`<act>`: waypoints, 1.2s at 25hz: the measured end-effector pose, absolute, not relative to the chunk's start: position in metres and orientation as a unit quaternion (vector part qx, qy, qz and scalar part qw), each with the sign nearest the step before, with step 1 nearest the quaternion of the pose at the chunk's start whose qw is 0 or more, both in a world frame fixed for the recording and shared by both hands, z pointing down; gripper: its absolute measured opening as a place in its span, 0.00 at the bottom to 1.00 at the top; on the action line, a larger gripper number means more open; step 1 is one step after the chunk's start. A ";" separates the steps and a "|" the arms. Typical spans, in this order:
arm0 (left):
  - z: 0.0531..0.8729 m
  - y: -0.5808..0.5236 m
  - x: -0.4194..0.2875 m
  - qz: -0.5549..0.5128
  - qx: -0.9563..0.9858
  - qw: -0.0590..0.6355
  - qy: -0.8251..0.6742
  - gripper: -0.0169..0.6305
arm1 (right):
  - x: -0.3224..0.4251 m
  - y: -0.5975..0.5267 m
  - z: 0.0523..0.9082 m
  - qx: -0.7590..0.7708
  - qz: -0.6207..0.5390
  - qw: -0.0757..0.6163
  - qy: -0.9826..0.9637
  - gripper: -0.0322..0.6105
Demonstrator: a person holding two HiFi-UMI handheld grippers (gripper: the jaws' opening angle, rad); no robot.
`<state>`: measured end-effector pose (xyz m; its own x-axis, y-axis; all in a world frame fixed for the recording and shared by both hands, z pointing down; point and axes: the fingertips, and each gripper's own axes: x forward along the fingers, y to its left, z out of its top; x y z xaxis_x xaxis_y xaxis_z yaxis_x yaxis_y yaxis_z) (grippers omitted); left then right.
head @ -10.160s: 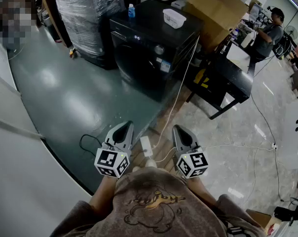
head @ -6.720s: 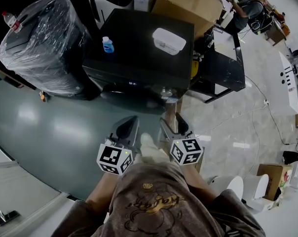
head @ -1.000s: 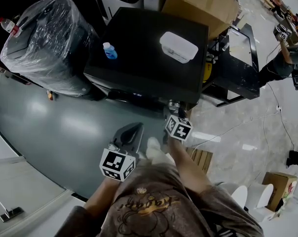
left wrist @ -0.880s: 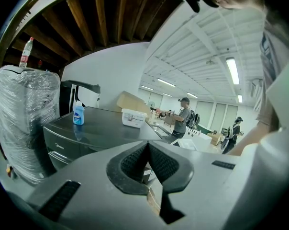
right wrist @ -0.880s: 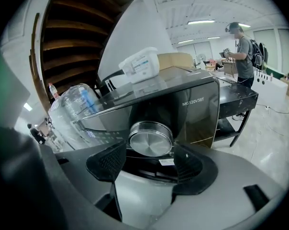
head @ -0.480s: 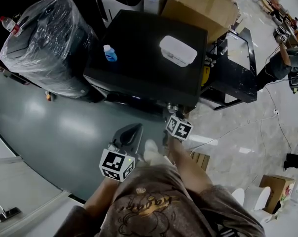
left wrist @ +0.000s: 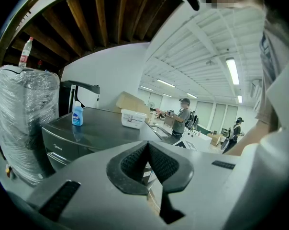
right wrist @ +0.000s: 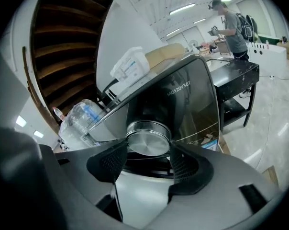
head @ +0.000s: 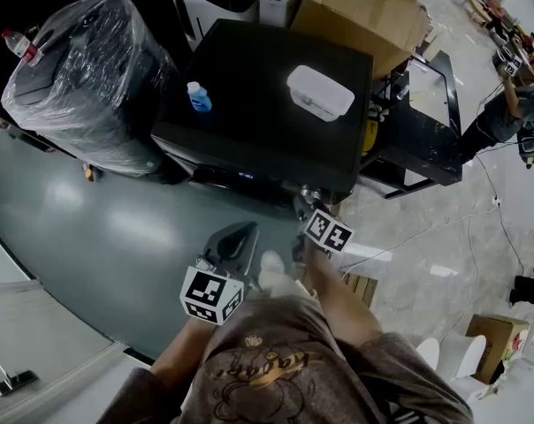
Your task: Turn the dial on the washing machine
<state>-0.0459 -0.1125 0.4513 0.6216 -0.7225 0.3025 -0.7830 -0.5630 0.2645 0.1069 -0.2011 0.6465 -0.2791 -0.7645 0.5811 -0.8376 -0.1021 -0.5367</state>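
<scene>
A black washing machine (head: pixel 267 140) stands in front of me, seen from above in the head view. Its round silver dial (right wrist: pixel 148 139) sits on the front panel, and my right gripper (right wrist: pixel 148 146) is shut on it, one ribbed pad on each side of the rim. In the head view that gripper (head: pixel 308 205) reaches under the machine's front edge and hides most of the dial. My left gripper (head: pixel 239 235) hangs lower, short of the machine, its jaws shut on nothing (left wrist: pixel 147 144).
On the machine's top stand a blue bottle (head: pixel 196 96) and a white lidded box (head: pixel 320 93). A plastic-wrapped appliance (head: pixel 81 69) is to the left, cardboard boxes (head: pixel 364 7) behind, a black table (head: pixel 426 122) to the right. A person (head: pixel 528 113) stands far right.
Over ten seconds I have come up to the machine and the right gripper went onto the dial. In the last second its marker cube rolled while on the dial. The left gripper stayed put.
</scene>
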 end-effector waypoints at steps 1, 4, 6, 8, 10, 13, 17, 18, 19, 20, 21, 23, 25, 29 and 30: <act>0.451 -0.113 -0.045 0.080 0.881 0.189 -0.427 0.03 | 0.107 -0.201 0.646 0.595 0.444 0.030 -0.669 0.47; 0.450 -0.115 -0.043 0.079 0.881 0.188 -0.427 0.03 | 0.107 -0.202 0.646 0.582 0.467 -0.016 -0.666 0.47; 0.449 -0.115 -0.043 0.078 0.881 0.187 -0.427 0.03 | 0.106 -0.202 0.646 0.572 0.480 -0.041 -0.664 0.47; 0.450 -0.115 -0.044 0.078 0.881 0.187 -0.427 0.03 | 0.106 -0.202 0.646 0.564 0.488 -0.053 -0.664 0.47; 0.450 -0.115 -0.044 0.079 0.881 0.188 -0.427 0.03 | 0.105 -0.202 0.646 0.559 0.492 -0.058 -0.665 0.47; 0.450 -0.116 -0.045 0.079 0.881 0.189 -0.427 0.03 | 0.106 -0.203 0.645 0.556 0.491 -0.063 -0.667 0.47; 0.449 -0.115 -0.047 0.078 0.881 0.190 -0.426 0.02 | 0.104 -0.197 0.646 0.546 0.496 -0.044 -0.674 0.47; 0.448 -0.116 -0.048 0.077 0.881 0.190 -0.426 0.03 | 0.103 -0.195 0.645 0.540 0.495 -0.032 -0.680 0.48; 0.448 -0.116 -0.049 0.076 0.881 0.190 -0.426 0.03 | 0.102 -0.192 0.642 0.535 0.493 -0.022 -0.686 0.48; 0.446 -0.117 -0.050 0.074 0.882 0.189 -0.426 0.03 | 0.102 -0.190 0.639 0.531 0.490 -0.016 -0.691 0.48; 0.444 -0.118 -0.050 0.072 0.882 0.187 -0.426 0.03 | 0.103 -0.187 0.633 0.528 0.487 -0.013 -0.696 0.48; 0.439 -0.122 -0.051 0.067 0.885 0.183 -0.424 0.03 | 0.105 -0.184 0.619 0.525 0.479 -0.013 -0.704 0.48; 0.433 -0.126 -0.050 0.061 0.887 0.181 -0.421 0.03 | 0.106 -0.182 0.599 0.520 0.467 -0.016 -0.715 0.48; 0.425 -0.129 -0.046 0.049 0.890 0.202 -0.406 0.03 | 0.100 -0.178 0.549 0.498 0.434 -0.025 -0.750 0.47; 0.422 -0.129 -0.045 0.046 0.892 0.204 -0.402 0.03 | 0.096 -0.175 0.536 0.488 0.425 -0.026 -0.762 0.48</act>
